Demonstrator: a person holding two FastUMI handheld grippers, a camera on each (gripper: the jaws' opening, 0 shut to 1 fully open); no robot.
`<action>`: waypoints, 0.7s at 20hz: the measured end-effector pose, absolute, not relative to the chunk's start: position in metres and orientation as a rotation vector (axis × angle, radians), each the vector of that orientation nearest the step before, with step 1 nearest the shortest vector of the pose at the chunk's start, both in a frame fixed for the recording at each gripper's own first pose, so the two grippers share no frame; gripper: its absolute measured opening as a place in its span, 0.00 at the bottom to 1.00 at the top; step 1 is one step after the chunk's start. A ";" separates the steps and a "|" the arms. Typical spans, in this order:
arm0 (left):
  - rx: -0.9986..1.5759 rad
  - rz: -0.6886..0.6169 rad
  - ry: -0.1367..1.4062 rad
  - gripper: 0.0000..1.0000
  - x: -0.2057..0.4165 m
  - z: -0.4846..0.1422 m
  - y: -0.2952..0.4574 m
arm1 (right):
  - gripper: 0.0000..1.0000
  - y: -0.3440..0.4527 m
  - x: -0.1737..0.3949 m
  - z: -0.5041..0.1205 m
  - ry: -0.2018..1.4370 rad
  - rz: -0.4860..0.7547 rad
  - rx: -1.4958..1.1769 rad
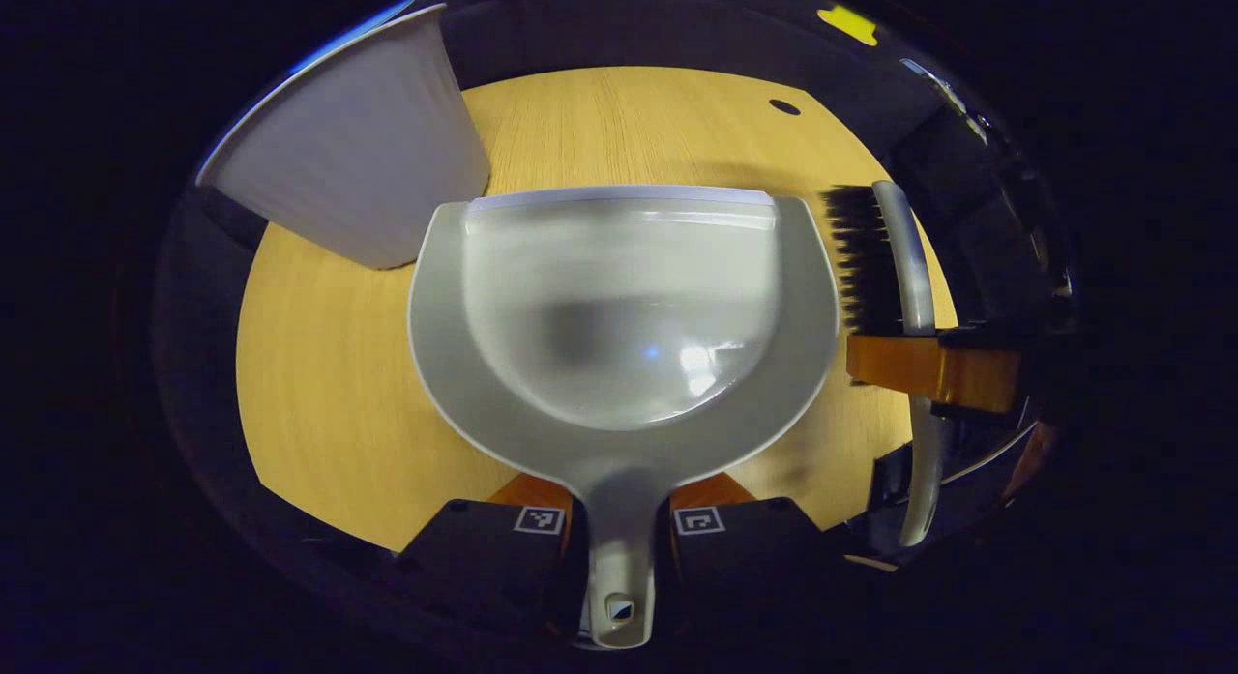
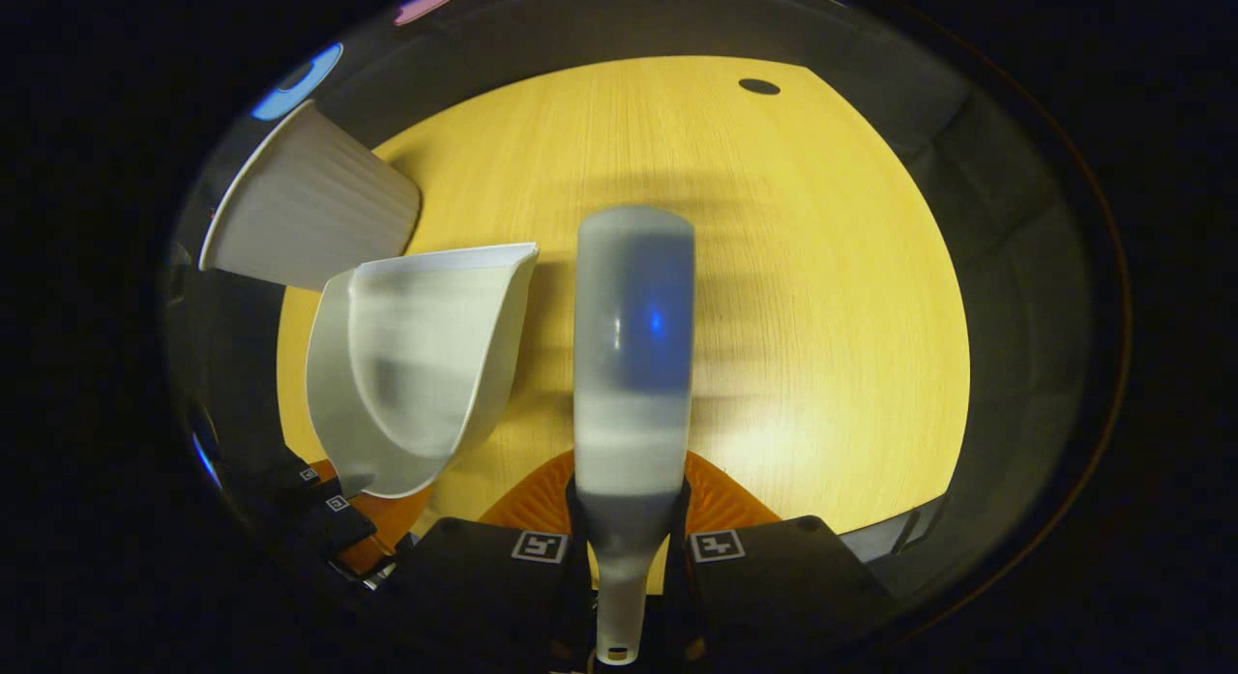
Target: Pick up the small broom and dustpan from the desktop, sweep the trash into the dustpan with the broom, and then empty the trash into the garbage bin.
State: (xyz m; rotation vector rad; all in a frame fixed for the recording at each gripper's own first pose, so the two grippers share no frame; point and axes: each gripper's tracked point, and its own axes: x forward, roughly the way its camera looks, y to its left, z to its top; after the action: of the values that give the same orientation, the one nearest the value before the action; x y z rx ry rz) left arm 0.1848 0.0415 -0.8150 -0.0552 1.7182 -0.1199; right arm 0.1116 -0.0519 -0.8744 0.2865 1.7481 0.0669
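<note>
No readable words, brands or numbers appear anywhere. The only signs are small square coded markers (image 1: pixel 539 519) on the gripper fingers (image 1: pixel 484 548).

Bin (image 1: pixel 353 147) behind-left of dustpan (image 1: pixel 619 307); broom (image 1: pixel 895 268) right.

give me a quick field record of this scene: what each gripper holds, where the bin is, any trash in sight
left gripper: shut on the dustpan handle, pan held out in front
right gripper: shut on the broom handle; its bristles point toward the dustpan in the left gripper view
bin: white, on the table beyond and left of the dustpan, apart from it
table: light wood, a small dark hole near its far edge
dustpan contents: looks empty
trash: none that I can make out
</note>
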 end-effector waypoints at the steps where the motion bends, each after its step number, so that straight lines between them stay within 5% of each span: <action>1: -0.071 -0.108 1.732 0.25 0.184 -0.817 0.044 | 0.31 -0.051 0.110 -0.883 1.759 0.058 0.272; 12: -0.012 -0.067 1.819 0.25 0.181 -0.808 0.043 | 0.32 -0.047 0.107 -0.912 1.909 0.023 0.130; 13: -0.009 -0.064 1.827 0.26 0.182 -0.809 0.043 | 0.26 -0.048 0.111 -0.912 1.910 0.022 0.116; 14: -0.011 -0.060 1.836 0.25 0.182 -0.811 0.042 | 0.31 -0.049 0.114 -0.910 1.923 0.021 0.102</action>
State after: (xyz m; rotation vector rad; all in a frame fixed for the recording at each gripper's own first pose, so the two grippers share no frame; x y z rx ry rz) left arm 0.1819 0.0420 -0.8107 -0.0108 1.8357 -0.0599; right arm 0.1137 -0.0491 -0.9100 0.1023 1.9226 0.0213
